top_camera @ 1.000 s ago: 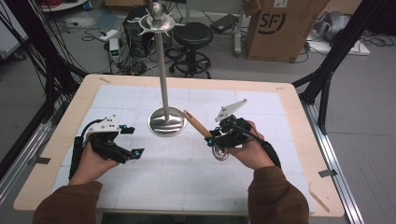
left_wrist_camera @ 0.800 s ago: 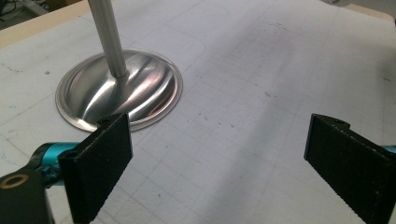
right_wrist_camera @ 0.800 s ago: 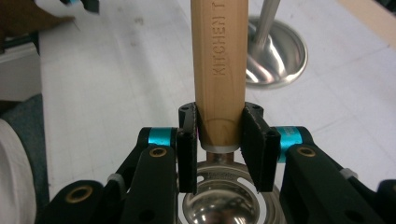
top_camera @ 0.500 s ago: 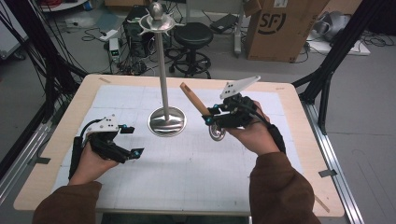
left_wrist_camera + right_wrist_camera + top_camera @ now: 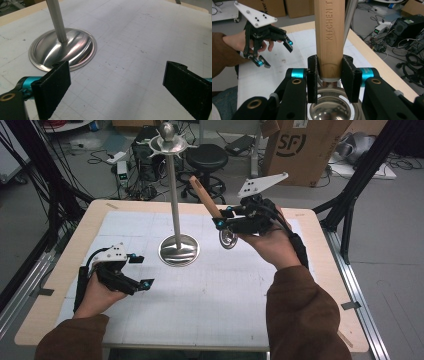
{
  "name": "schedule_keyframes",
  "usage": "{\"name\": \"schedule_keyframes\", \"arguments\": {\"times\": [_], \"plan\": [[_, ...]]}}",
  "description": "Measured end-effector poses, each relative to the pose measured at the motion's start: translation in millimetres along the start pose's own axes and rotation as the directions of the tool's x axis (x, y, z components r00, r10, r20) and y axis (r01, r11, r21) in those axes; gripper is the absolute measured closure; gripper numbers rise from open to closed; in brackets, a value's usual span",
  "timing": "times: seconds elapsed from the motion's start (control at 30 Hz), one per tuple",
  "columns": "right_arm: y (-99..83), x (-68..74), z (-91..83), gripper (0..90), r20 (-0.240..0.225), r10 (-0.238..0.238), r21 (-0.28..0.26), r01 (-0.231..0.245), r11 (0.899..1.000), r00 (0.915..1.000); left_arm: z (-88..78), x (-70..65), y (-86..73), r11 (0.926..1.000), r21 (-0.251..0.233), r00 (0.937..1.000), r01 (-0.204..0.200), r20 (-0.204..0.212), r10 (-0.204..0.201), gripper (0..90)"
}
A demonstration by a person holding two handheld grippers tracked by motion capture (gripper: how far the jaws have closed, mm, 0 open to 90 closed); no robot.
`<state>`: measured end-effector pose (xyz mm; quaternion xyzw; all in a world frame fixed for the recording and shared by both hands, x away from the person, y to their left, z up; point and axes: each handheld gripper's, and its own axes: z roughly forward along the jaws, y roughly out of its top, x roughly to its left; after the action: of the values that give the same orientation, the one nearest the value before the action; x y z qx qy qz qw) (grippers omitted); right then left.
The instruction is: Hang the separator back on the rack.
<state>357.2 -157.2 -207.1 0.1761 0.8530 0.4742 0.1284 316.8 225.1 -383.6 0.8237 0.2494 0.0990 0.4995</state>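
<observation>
The wooden-handled utensil (image 5: pixel 210 202) is up in the air over the far middle of the table (image 5: pixel 320 270), just right of the tall steel stand (image 5: pixel 175 200). The right gripper (image 5: pixel 223 221) has it pinched at the bottom of the handle, where wood meets metal, so the handle tilts up toward the stand's top while the round perforated steel head (image 5: pixel 228 239) hangs below the jaws. In the right gripper view the two black pads press flat against the handle's (image 5: pixel 329 37) sides, a grip low enough to leave the handle's far end free, I'd judge for hanging it on the stand's crown of hooks (image 5: pixel 168 142).

The left gripper (image 5: pixel 137 270) rests near the table's left edge, its jaws wide apart with nothing between them; in its own view the stand's dished base (image 5: pixel 62 50) lies just beyond one pad.

The handle's tip is cut off in the right gripper view, so I can't tell whether it has a hole or loop. The hooks are too small to make out clearly.
</observation>
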Motion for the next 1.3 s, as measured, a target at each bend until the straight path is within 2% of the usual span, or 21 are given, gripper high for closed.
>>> {"name": "schedule_keyframes", "arguments": {"times": [0.33,0.67,0.97,1.3], "plan": [[8.0,-5.5,1.3,68.9,0.007,0.009,-0.036,-0.009,0.999,0.9999,0.3,-0.1,0.0,1.0,-0.001,1.0,0.0,0.002,0.0,8.4],[25.4,-10.4,7.0,68.9,0.02,0.008,-0.065,-0.006,0.998,0.9998,1.1,-0.5,-0.1,1.0,0.003,1.0,-0.001,0.004,0.001,8.4],[36.6,-16.1,13.9,68.8,0.029,0.012,-0.059,-0.01,0.998,0.9995,0.1,0.1,0.0,1.0,-0.001,1.0,0.0,0.001,0.0,8.4],[39.0,-21.3,21.7,68.8,0.032,0.015,-0.051,-0.013,0.999,0.9994,1.3,-0.3,-0.1,1.0,0.004,1.0,-0.003,0.002,0.003,8.4]]}}
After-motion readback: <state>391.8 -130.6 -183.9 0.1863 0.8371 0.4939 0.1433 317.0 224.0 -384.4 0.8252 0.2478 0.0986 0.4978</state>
